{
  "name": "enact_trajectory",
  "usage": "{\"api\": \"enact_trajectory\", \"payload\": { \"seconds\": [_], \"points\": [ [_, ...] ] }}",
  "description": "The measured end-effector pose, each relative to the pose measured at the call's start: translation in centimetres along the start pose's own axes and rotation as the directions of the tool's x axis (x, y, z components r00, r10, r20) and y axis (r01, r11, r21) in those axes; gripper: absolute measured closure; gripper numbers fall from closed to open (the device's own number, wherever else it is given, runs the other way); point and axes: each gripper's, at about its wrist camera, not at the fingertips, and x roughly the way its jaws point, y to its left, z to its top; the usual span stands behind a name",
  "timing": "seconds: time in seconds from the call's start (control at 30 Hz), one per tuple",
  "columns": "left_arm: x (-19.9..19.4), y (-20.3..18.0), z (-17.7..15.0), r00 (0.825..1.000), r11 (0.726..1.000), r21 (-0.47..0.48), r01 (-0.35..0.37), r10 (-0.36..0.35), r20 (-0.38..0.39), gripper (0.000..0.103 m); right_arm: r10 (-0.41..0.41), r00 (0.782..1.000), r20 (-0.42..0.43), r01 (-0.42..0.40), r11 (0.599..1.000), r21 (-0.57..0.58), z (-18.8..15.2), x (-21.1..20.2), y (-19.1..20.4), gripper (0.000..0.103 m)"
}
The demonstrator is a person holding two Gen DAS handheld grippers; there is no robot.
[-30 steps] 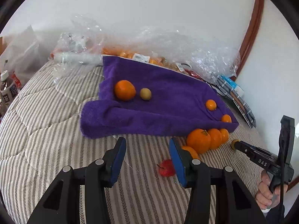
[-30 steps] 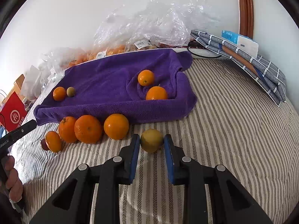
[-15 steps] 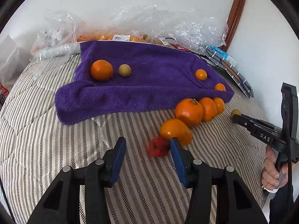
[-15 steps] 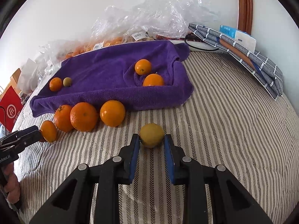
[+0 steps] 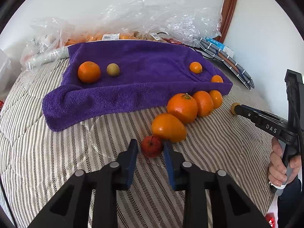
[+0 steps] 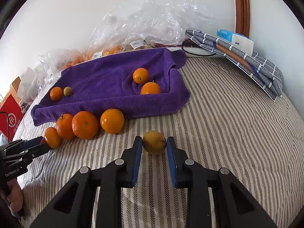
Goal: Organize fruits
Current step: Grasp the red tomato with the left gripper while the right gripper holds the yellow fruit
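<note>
the left gripper (image 5: 151,148) hangs low over the striped bed cover (image 5: 57,161), its jaws spread on either side of a small red apple (image 5: 152,146) that lies on the cover. the right pad sits just beside or against the apple, the left pad stands a little apart; whether either pad truly touches is not clear. an oval orange (image 5: 168,127) lies touching the apple on its far right, and behind it three more oranges (image 5: 204,103) run in a row along the near edge of the purple towel (image 5: 133,87).

on the towel, an orange (image 5: 89,71) and a small greenish fruit (image 5: 113,69) sit at the far left, two small oranges (image 5: 195,67) at the right.

the right gripper (image 6: 154,146) is on the bed to the right of the row, its jaws pinching a yellow-green lemon (image 6: 154,142), which rests low against the cover between the blue pads.

crumpled clear plastic bags (image 6: 152,22) lie along the far wall, a folded checked cloth (image 6: 247,60) at the far right.
</note>
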Motion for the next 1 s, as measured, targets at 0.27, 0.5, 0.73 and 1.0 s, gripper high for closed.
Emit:
{"api": "enact_trajectory", "payload": {
  "seconds": [0.27, 0.5, 0.73, 1.0],
  "points": [
    [-1.6, 1.3, -0.3, 0.997, 0.998, -0.067, 0.0, 0.005, 0.083, 0.08, 0.009, 1.0, 0.019, -0.009, 1.0, 0.027, -0.1, -0.4, -0.4, 0.078],
    [-2.3, 2.6, -0.5, 0.992, 0.99, -0.142, -0.015, 0.033, 0.125, 0.08, 0.015, 1.0, 0.027, -0.016, 0.999, 0.048, 0.0, -0.5, -0.8, 0.08],
    [-2.2, 2.6, -0.4, 0.992, 0.989, -0.144, -0.021, 0.038, 0.121, 0.08, -0.015, 0.999, -0.044, 0.014, 1.0, -0.019, 0.1, 0.8, 0.5, 0.076],
    [-2.7, 2.9, -0.5, 0.987, 0.987, -0.161, -0.023, 0.048, 0.152, 0.08, 0.027, 0.999, 0.027, -0.028, 0.999, 0.039, -0.2, -0.6, -0.8, 0.076]
  ]
}}
